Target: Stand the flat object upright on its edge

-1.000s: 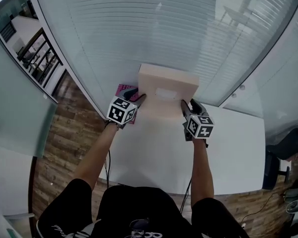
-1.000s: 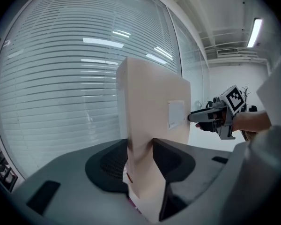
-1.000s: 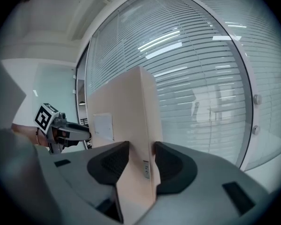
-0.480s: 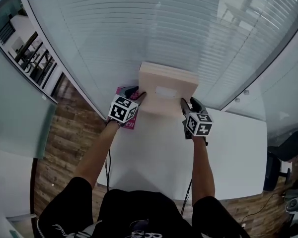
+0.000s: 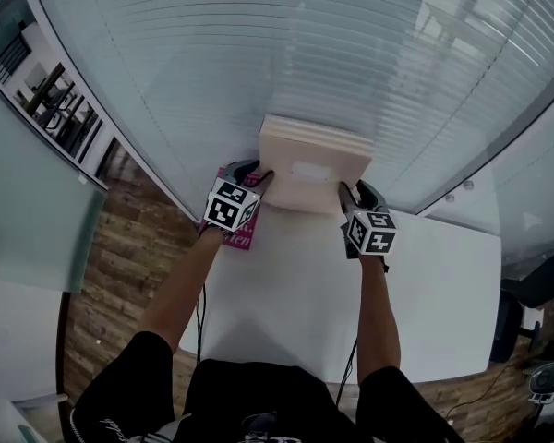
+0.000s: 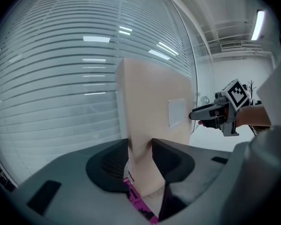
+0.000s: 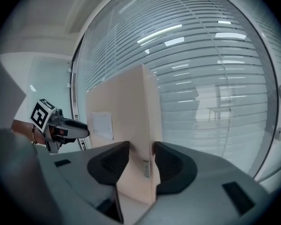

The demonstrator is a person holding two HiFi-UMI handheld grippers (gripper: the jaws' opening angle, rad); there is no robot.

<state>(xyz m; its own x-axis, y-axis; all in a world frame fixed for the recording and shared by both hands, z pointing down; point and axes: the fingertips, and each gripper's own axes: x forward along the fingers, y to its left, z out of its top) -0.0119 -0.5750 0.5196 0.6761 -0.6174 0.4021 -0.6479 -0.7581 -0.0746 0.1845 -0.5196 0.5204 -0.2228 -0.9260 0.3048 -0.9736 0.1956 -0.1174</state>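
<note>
- One pale beige flat cardboard box (image 5: 314, 160) stands upright, with its broad face toward the person. It is at the far side of the white surface (image 5: 295, 293), just before the window blinds (image 5: 258, 53).
- There are two grippers. The left gripper (image 5: 261, 177) is clamped on the box's left side edge and the right gripper (image 5: 343, 190) on its right side edge. Each has both jaws pressed against the box's two broad faces.
- Each gripper carries one black-and-white marker cube, two in all. The left cube (image 5: 229, 205) and the right cube (image 5: 370, 232) sit close to the person's hands.
- One white rectangular label (image 5: 307, 171) sits on the box's near face.
- One flat pink printed item (image 5: 244, 237) lies on the surface under the left gripper.
- Only the head view shows both of the person's forearms and the whole surface.
- The left gripper view shows the box's thickness filling the gap between its jaws, with the pink item just below them. The right gripper view does not show the pink item.
- Each gripper view shows the other gripper at the box's far edge.
- No view makes clear whether the box's lower edge rests on the surface.
</note>
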